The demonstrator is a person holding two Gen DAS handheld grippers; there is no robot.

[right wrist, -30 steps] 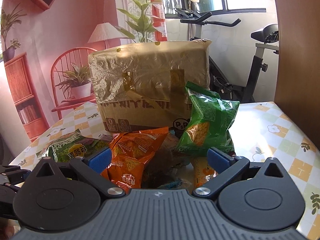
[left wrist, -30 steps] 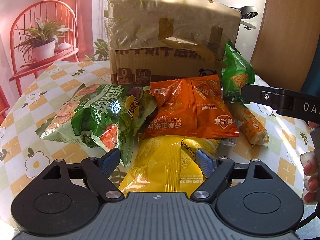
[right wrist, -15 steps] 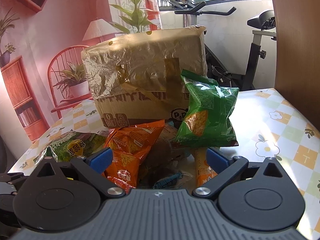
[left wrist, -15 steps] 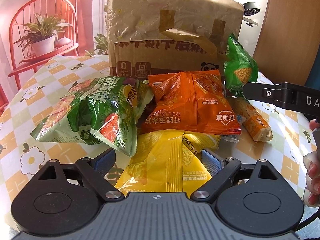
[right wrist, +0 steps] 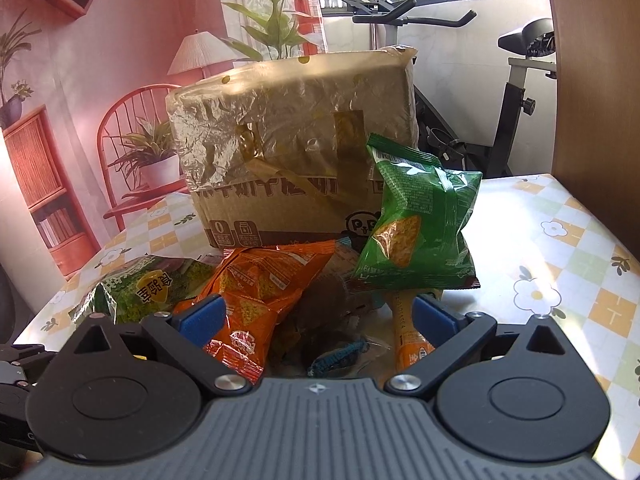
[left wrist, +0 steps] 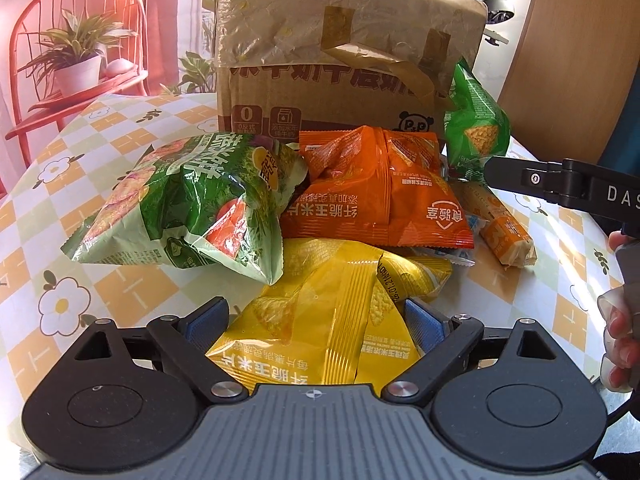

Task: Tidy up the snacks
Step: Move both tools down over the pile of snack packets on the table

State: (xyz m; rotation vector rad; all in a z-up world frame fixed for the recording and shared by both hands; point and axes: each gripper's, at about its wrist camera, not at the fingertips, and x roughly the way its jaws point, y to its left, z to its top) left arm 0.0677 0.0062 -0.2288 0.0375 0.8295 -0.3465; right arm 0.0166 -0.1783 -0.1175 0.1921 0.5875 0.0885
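Left gripper [left wrist: 316, 322], jaws just widened and gripping nothing, now straddles the yellow snack bag [left wrist: 320, 320] at lower centre; right gripper [right wrist: 316, 316] hangs released.

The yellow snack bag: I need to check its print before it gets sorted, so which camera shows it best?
The left wrist view. The yellow snack bag lies whole and sunlit right between the open left gripper, its print readable. The right wrist view shows none of it that I can make out; the orange bag and gripper body fill that area.

Yellow snack bag [left wrist: 320, 320] lies flat nearest, orange bags [left wrist: 380, 196] behind it, green bag [left wrist: 188, 204] alongside.
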